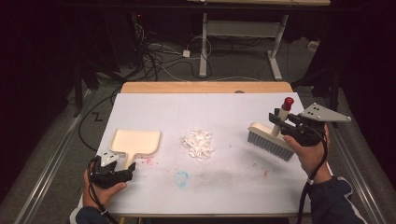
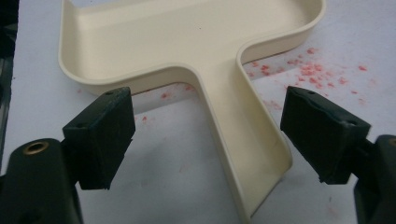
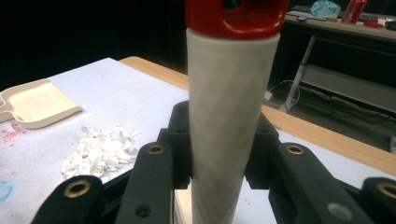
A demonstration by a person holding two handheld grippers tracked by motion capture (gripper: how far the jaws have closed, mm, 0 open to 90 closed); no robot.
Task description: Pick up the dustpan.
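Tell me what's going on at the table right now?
A person is set up to sweep. The right gripper is shut on the brush handle, bristles resting on the table right of the pile of white scraps. The left gripper has open jaws straddling the dustpan handle, not yet gripping it.

Desk [image 1: 219, 182]: wooden top, light edge showing along the far side, covered by a white sheet [image 1: 154, 108]. Cream dustpan [image 1: 136, 142] lies flat at left, handle toward the near edge. Pile of white paper scraps [image 1: 198, 144] at centre. Brush [image 1: 270, 139] at right, bristles down on the sheet. Red specks beside the dustpan handle; blue smudge [image 1: 181, 177] near the front
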